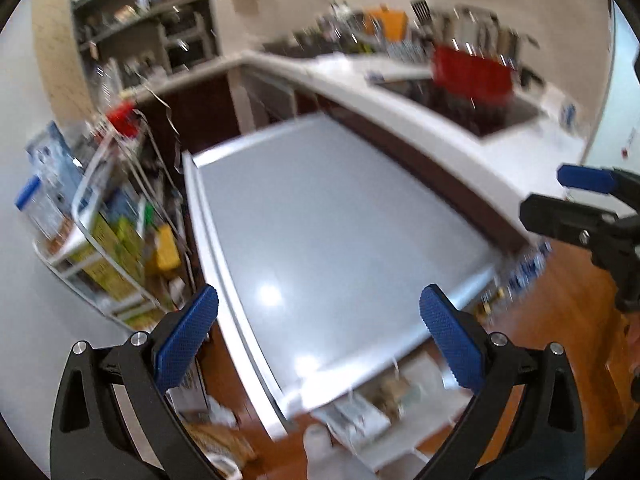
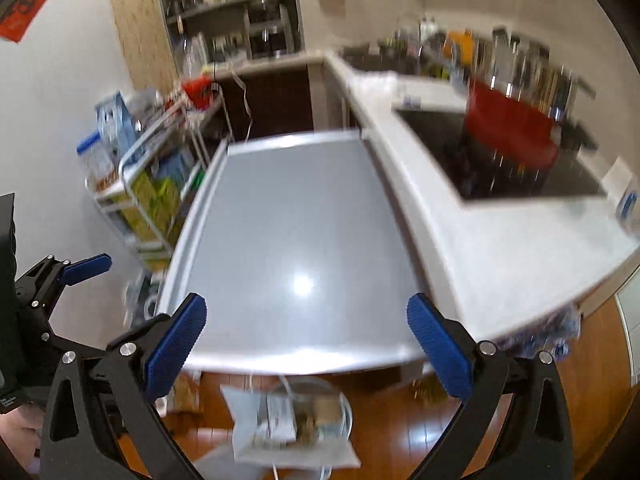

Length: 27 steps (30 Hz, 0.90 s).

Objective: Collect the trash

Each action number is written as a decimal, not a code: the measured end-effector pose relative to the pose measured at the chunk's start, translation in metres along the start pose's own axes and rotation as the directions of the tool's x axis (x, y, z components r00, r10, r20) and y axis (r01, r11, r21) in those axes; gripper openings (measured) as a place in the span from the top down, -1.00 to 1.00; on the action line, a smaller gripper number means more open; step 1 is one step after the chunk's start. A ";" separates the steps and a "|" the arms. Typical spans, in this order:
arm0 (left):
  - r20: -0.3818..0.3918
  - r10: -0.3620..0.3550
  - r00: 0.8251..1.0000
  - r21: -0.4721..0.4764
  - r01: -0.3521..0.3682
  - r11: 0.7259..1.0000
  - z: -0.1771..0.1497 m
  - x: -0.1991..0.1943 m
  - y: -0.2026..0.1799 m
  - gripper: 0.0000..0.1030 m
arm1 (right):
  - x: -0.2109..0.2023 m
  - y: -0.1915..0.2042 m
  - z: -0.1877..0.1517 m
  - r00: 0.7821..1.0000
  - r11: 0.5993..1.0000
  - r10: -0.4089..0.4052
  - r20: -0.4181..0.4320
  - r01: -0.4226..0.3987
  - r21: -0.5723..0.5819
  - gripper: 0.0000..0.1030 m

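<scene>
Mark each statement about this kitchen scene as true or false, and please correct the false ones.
1. Both hand-held grippers are open and hold nothing. True: the left hand-held gripper and the right hand-held gripper have their blue pads wide apart.
2. A pile of trash lies on the grey table top. False: the top looks bare.
3. A red board stands at the back of the black hob. True.
4. The trash bin stands on the white counter. False: it is on the wooden floor, below the table's near edge.
</scene>
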<state>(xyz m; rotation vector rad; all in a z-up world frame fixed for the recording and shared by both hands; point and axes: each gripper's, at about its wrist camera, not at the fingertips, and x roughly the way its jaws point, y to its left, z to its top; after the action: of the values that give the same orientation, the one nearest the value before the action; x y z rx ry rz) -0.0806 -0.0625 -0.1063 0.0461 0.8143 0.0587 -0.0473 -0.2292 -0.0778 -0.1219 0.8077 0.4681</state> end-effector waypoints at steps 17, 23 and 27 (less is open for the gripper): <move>0.334 0.108 0.936 -0.077 -0.087 0.993 0.082 -0.065 0.023 -0.96 | -0.060 0.023 0.077 0.949 0.996 -0.060 0.310 0.076 -0.040 -0.92; 0.337 0.105 0.936 -0.120 -0.068 0.990 0.088 -0.068 0.027 -0.96 | -0.066 0.029 0.080 0.933 0.994 -0.077 0.350 0.097 -0.040 -0.92; 0.341 0.109 0.934 -0.124 -0.070 0.990 0.091 -0.068 0.031 -0.96 | -0.068 0.026 0.085 0.927 0.994 -0.096 0.363 0.111 -0.020 -0.92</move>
<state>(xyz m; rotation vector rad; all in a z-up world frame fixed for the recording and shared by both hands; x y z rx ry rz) -0.0619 -0.0378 0.0075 -0.0109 0.4528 0.1768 -0.0429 -0.2065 0.0319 -0.1111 0.4269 0.3917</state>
